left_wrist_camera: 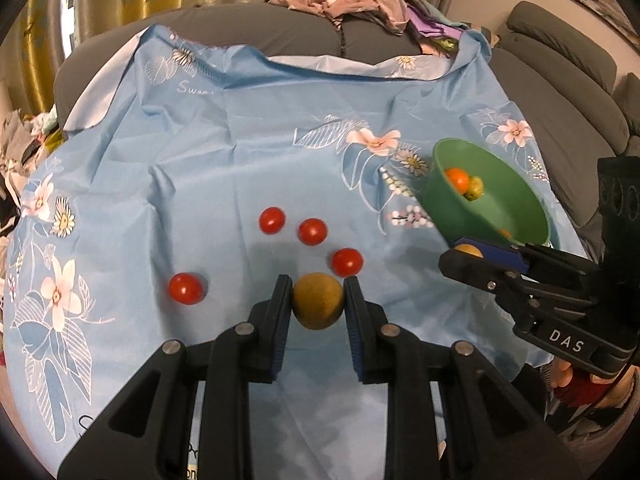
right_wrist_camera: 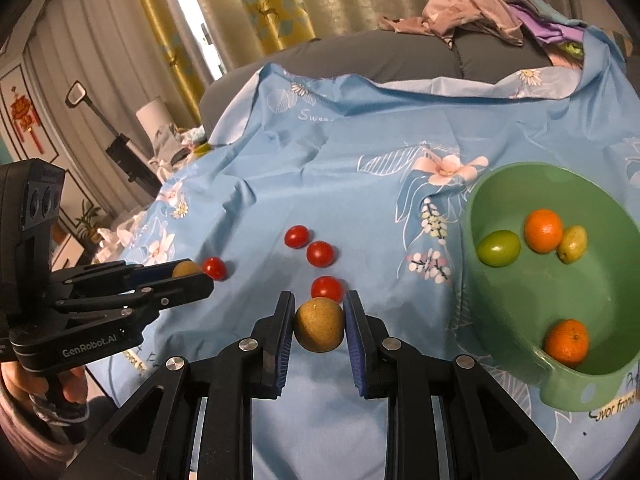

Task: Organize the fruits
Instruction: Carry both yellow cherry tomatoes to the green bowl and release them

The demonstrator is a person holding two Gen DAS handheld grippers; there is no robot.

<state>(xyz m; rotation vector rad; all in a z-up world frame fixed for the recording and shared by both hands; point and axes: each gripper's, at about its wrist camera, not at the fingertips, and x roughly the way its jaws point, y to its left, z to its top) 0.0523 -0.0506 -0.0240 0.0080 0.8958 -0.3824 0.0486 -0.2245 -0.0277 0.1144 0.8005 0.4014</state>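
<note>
My left gripper [left_wrist_camera: 318,282] is shut on a round brown fruit [left_wrist_camera: 318,304], held just above the blue floral cloth [left_wrist_camera: 240,152]. My right gripper [right_wrist_camera: 319,300] is shut on a second brown fruit [right_wrist_camera: 319,326]. Each shows in the other's view: the right gripper [left_wrist_camera: 456,252] beside the green bowl [left_wrist_camera: 440,204], the left gripper [right_wrist_camera: 198,272] at the left. Several red cherry tomatoes [left_wrist_camera: 313,231] lie on the cloth ahead of both grippers. The bowl [right_wrist_camera: 520,304] holds two oranges [right_wrist_camera: 543,230], a green fruit [right_wrist_camera: 498,248] and a yellowish one [right_wrist_camera: 573,244].
The cloth is draped over a grey sofa [left_wrist_camera: 280,28], rising in folds at the back. A pile of clothes [left_wrist_camera: 360,0] lies on the sofa top. Curtains [right_wrist_camera: 280,0] hang behind. A hand [right_wrist_camera: 24,384] grips the left tool's handle.
</note>
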